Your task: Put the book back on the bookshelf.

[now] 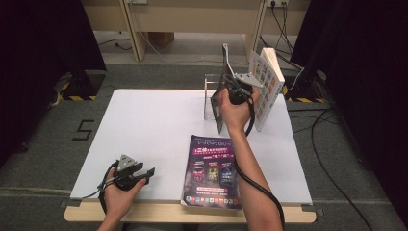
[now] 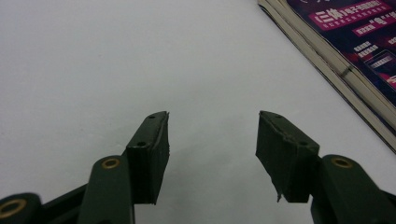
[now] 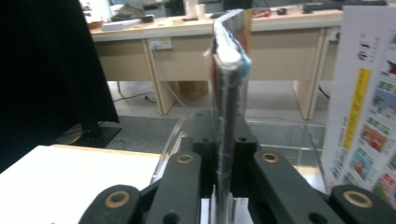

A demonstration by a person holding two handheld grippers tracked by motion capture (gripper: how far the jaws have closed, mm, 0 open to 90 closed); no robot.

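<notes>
**Right gripper clamps a thin magazine upright at the book stand**

The right gripper (image 1: 234, 86) is raised at the far side of the white table (image 1: 144, 130), and its two black fingers (image 3: 189, 182) are pressed together on a thin dark magazine (image 3: 229, 121). The magazine stands on edge between the pads and rises straight up past the fingertips, its top corner curling slightly to one side. In the high view the same magazine (image 1: 221, 103) stands upright just left of the gripping hand (image 1: 231, 110). A clear book stand (image 1: 209, 96) sits just beyond and left of the fingers. Just right of them a white book (image 1: 267, 84) with small colourful pictures on its cover leans upright.

The left gripper (image 2: 212, 140) rests low at the near left corner of the table, held in the left hand (image 1: 118, 195). Its fingers (image 2: 149, 154) stand wide apart with only bare tabletop between them. A purple magazine (image 1: 211, 173) lies flat on the table, off to the right of these fingers and well apart from them.
</notes>
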